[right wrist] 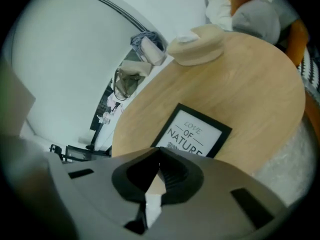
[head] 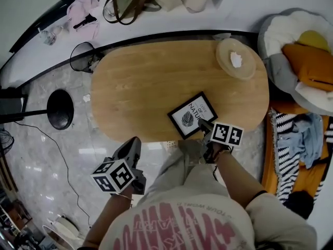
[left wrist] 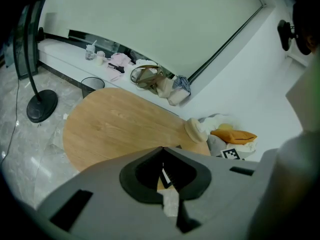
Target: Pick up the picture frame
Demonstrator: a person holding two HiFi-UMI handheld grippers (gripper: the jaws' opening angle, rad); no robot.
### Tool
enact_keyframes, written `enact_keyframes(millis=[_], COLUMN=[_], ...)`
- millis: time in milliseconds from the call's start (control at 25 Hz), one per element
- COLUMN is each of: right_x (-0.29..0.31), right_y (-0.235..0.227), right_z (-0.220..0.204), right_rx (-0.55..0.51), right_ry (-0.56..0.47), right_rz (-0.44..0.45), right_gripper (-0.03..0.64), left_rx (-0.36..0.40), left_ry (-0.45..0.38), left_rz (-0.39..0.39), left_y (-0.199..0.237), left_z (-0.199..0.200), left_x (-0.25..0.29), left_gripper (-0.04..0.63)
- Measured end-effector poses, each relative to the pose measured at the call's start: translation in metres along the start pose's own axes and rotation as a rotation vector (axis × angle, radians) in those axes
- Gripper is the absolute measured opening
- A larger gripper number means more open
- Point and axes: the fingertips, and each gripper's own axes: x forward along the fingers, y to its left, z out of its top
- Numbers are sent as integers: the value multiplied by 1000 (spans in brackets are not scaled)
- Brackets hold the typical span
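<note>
Lying flat near the front edge of the counter, the picture frame sits on a diagonal, its long axis running up to the right in the head view. The right hand-held gripper, jaws pressed together and empty, hangs just at the frame's near long edge. The left hand-held gripper, likewise closed on nothing, is well apart from the frame, over the floor.

Grey left claw, grey right claw, square-marked cubes, pink-lettered beige shirt
</note>
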Motion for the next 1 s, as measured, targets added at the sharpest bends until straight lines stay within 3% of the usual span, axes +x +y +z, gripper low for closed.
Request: enact_keyframes(millis=[240, 320, 560, 760, 800, 840, 1000], right_x=[14, 16, 27, 26, 24, 24, 25], right_y=[-42, -54, -83, -96, -97, -98, -103], right_z=[-20, -27, -38, -41, -41, -43, -46], right_rx=[191, 249, 362, 432, 456, 487, 580], right_ry=[-12, -10, -14, -44, -52, -59, -72], right_rz=[-106, -134, -201, -262, -274, -284, -287], right_gripper=[13, 98, 148, 91, 103, 195, 204], left_rx=[13, 15, 1, -25, -31, -37, -55], left_ry=[46, 56, 70, 61, 57, 52, 34], left_rz=[-19, -19, -2, 24, 29, 33, 35], left_y=[2, 4, 18, 32, 34, 35, 37], left_z=[-8, -13, -26, -34, -35, -36, -36], left_x=[15, 15, 14, 3, 1, -1, -5], left_gripper=[3, 3, 3, 3, 3, 3, 3])
